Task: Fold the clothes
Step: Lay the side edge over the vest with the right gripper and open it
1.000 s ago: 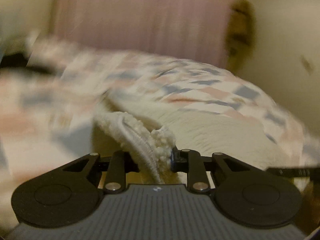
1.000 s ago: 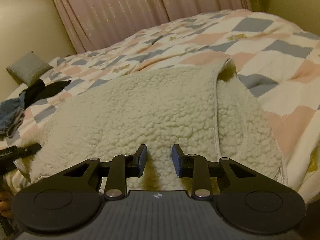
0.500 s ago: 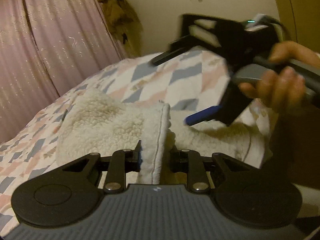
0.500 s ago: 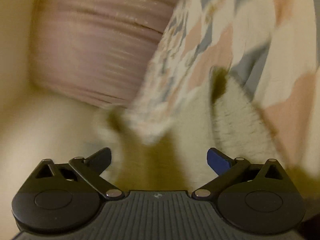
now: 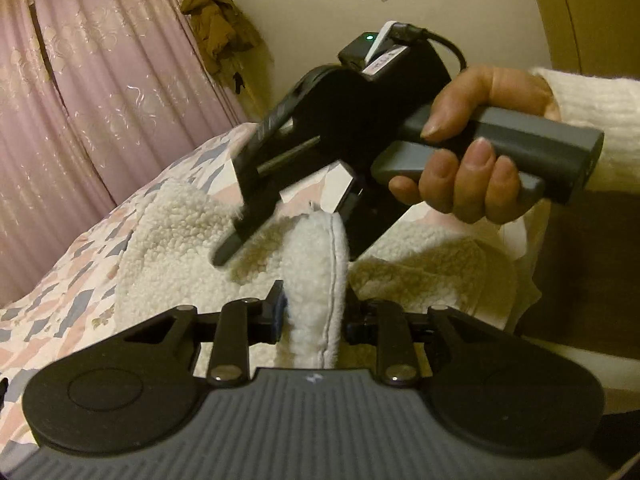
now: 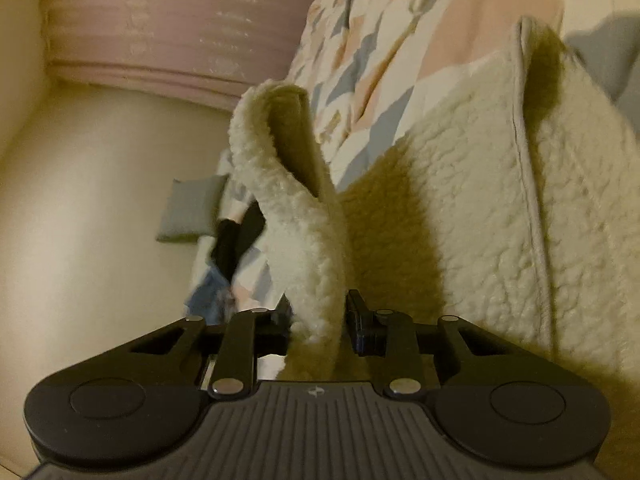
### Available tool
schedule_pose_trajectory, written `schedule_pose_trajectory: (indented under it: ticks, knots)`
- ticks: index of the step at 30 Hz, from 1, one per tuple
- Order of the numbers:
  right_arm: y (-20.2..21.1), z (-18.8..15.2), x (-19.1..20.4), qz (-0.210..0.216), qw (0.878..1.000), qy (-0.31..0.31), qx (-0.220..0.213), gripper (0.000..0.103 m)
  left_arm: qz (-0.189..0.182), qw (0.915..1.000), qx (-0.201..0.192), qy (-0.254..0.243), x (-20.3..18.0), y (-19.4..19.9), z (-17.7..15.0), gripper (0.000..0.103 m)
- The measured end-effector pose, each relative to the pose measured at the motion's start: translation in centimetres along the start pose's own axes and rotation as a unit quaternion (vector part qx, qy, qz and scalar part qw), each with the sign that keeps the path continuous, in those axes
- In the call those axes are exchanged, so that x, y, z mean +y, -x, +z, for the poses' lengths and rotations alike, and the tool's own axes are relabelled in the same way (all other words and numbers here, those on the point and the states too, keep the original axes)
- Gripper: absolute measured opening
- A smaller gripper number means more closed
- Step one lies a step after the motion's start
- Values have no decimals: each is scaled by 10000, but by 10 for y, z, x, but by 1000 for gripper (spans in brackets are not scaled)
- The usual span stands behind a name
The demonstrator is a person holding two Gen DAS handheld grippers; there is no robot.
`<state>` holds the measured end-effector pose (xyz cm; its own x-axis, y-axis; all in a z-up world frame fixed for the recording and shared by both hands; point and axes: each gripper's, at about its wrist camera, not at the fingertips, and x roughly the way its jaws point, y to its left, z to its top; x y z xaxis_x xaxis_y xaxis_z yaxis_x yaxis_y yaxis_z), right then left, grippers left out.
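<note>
My right gripper (image 6: pixel 318 322), wide open half a second back, is closing around a raised fleece (image 6: pixel 288 216) fold at 12 o'clock. My left gripper (image 5: pixel 314 312) has rolled, its jaws easing open slightly, seamed edge between them.

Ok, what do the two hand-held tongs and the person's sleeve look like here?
Both are alike: the left tongs and right tongs have black linkage arms with silver pivot pins and blue-edged pads on a ribbed grey body. The right one has a grey handle, a green light and a black cable. The sleeve is fuzzy white knit.
</note>
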<state>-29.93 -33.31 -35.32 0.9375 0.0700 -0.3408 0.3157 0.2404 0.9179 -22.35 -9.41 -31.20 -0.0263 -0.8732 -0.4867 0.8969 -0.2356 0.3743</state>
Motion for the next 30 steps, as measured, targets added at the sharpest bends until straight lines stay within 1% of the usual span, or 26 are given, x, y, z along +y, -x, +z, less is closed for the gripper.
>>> schedule_pose_trajectory:
  ticks: [1,2,4,5,6,7,9,11,13,15,17,19,21,23,26,28,30]
  knots:
    - [3,1,2,34,10000,-22,40,44,-9,10000,-11,51,1,-1,-1,22]
    - [4,2,2,129,9999,-65,85,52,-26,9999,2,110,2,0,-1,23]
    - [3,1,2,86,9999,-31,120,52,-33,9998,30,174,3,2,-1,23]
    - [0,1,2,21,9998,12,180,43,-32,9998,43,184,3,4,0,24]
    - [-2,-1,2,-40,9997,46,237,29,-107,9997,39,215,5,8,0,25]
    - [-3,-2,2,-100,9997,102,201,22,-253,9992,-10,312,10,14,0,26]
    - [0,-8,3,-185,9995,255,6,19,-679,9957,-218,589,25,33,-1,26]
    - [11,-9,9,-287,9984,419,-249,18,-941,9910,-475,828,43,52,-3,26]
    - [28,-8,17,-364,9964,582,-499,18,-1025,9857,-654,1165,65,63,-1,26]
    - [47,-10,27,-475,9934,754,-723,18,-977,9799,-763,1565,87,66,1,26]
    - [67,-12,32,-602,9902,857,-920,18,-850,9744,-751,1939,108,54,4,25]
    - [79,-16,31,-800,9871,865,-1080,18,-718,9704,-612,2224,122,30,7,25]
    - [86,-18,19,-985,9857,658,-1202,18,-714,9674,-405,2396,133,3,15,24]
    - [92,-16,-5,-1159,9851,238,-1246,18,-657,9668,-235,2459,138,-23,22,25]
    - [93,-20,-38,-1352,9839,-253,-1144,18,-505,9686,-6,2434,147,-54,38,25]
    - [92,-24,-48,-1306,9840,-448,-1131,19,-439,9688,106,2437,153,-69,46,24]
    - [93,-25,-48,-1209,9850,-454,-1145,19,-485,9704,117,2365,152,-77,51,24]
